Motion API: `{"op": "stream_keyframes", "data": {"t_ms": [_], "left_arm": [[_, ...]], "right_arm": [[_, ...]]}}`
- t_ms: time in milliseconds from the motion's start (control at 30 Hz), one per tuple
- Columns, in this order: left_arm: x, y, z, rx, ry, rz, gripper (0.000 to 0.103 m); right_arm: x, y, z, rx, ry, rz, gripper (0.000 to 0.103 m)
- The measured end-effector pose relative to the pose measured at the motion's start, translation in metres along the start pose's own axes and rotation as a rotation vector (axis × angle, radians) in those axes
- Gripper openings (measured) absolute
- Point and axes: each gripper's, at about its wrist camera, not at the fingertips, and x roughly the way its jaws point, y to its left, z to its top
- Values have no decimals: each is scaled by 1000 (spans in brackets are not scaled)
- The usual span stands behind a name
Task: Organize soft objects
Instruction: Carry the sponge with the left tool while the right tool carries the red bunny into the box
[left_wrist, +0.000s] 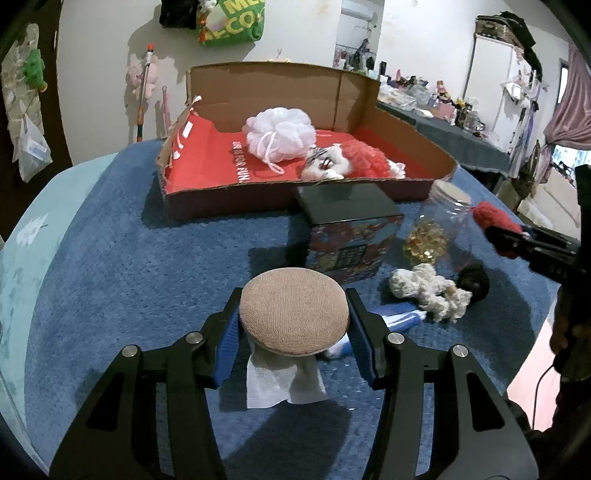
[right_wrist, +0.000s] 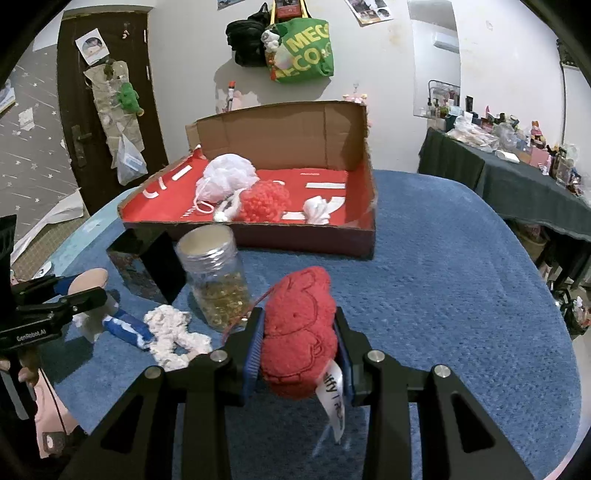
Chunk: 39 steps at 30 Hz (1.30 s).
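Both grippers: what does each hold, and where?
Left gripper clamps the tan round pad by its rim; right gripper squeezes the red plush across its middle.

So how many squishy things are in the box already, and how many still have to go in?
Done: the cardboard box holds a white pouf, a red pouf and a small striped toy. In hand: left gripper grips a tan puff, right gripper a red plush. Left: the cream knitted toy on the blanket.

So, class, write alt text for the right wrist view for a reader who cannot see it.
The right gripper holds a red plush toy above a blue cloth. Ahead, a cardboard box holds a white bath pouf and a red one; a glass jar stands nearby.
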Motion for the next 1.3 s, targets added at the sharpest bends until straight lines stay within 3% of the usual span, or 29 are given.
{"op": "stream_keyframes", "data": {"t_ms": [367, 867, 1100, 1300], "left_arm": [[12, 36, 25, -15, 22, 50, 50], [15, 41, 85, 13, -24, -49, 50], [33, 28, 116, 53, -15, -115, 50], [68, 18, 139, 98, 52, -130, 50]], "right_arm": [[-1, -27, 24, 15, -19, -76, 37], [-9, -23, 87, 23, -129, -9, 37], [22, -8, 122, 20, -117, 71, 37], [72, -2, 153, 13, -39, 106, 37]]}}
